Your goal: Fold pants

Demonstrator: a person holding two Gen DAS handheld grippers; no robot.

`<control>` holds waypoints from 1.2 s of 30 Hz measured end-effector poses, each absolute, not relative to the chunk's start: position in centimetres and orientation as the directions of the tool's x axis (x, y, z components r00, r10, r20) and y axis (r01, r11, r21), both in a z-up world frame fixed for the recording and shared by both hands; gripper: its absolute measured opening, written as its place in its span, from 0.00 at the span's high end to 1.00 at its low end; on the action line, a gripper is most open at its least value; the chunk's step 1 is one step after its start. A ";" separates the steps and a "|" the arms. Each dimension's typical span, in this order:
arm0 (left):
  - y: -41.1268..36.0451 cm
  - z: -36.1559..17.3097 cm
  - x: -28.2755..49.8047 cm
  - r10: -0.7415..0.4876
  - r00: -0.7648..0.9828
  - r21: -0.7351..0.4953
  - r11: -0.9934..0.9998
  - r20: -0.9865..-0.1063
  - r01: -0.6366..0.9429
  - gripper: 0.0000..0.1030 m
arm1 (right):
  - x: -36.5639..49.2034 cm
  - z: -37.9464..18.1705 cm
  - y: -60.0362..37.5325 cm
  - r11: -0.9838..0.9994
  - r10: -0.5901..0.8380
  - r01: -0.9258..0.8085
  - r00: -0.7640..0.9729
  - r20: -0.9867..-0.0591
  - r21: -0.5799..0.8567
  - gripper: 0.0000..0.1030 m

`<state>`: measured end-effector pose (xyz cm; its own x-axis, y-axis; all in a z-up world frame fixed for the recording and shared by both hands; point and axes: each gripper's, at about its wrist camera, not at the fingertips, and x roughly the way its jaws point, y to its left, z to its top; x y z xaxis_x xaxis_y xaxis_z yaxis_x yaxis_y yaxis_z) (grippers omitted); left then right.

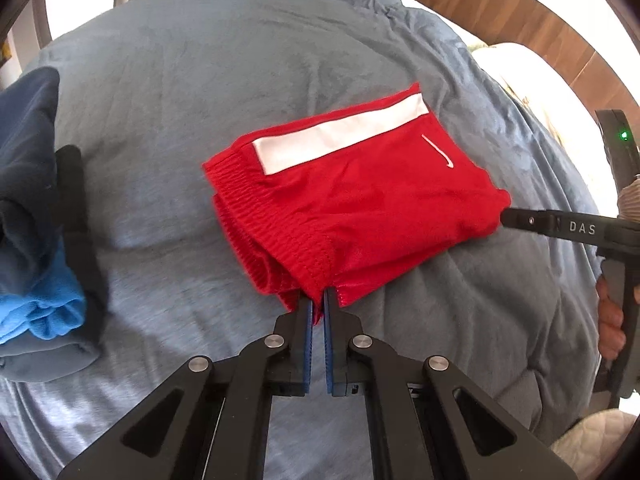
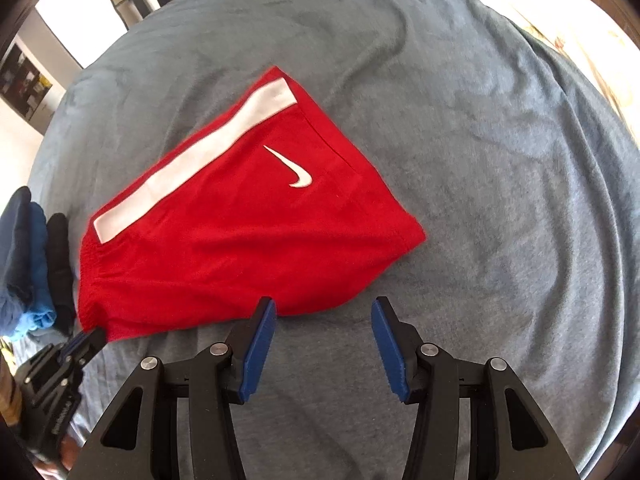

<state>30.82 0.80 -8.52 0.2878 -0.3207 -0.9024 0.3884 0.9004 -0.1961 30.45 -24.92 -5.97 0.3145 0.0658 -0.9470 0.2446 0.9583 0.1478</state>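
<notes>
While folding: shorts (image 2: 224, 216) lie halved on bed (image 2: 480, 160).
Left gripper (image 1: 318, 304): fingers clamped on waistband corner.
Right gripper (image 2: 324, 320): fingers apart, beside hem.
Advice: keep edges aligned.

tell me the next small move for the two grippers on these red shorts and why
Probably close the right gripper on the near edge of the red shorts. Its jaws stand open at that hem and grip nothing, while the left gripper is shut on the waistband corner. The shorts lie folded in half on the blue blanket, so both ends likely need holding before the next fold.
</notes>
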 end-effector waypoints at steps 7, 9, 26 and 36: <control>1.2 -10.5 31.4 -0.272 0.219 -0.166 0.898 -0.937 0.407 0.91 | 30.5 -6.1 -23.5 0.973 0.039 0.205 0.317 -0.948 0.109 0.51; 1.2 -10.7 31.4 -0.257 0.208 -0.157 0.901 -0.944 0.405 0.90 | 30.6 -6.4 -23.6 0.973 0.040 0.204 0.312 -0.949 0.108 0.51; 2.8 -7.9 34.2 -0.170 0.406 -0.144 0.985 -0.898 0.095 0.62 | 32.0 -4.8 -21.6 0.976 0.091 0.151 0.363 -0.927 0.155 0.51; 4.0 -11.7 35.2 -0.231 0.356 -0.244 0.970 -0.906 0.008 0.62 | 33.7 -6.3 -18.8 0.987 0.099 0.084 0.369 -0.924 0.140 0.51</control>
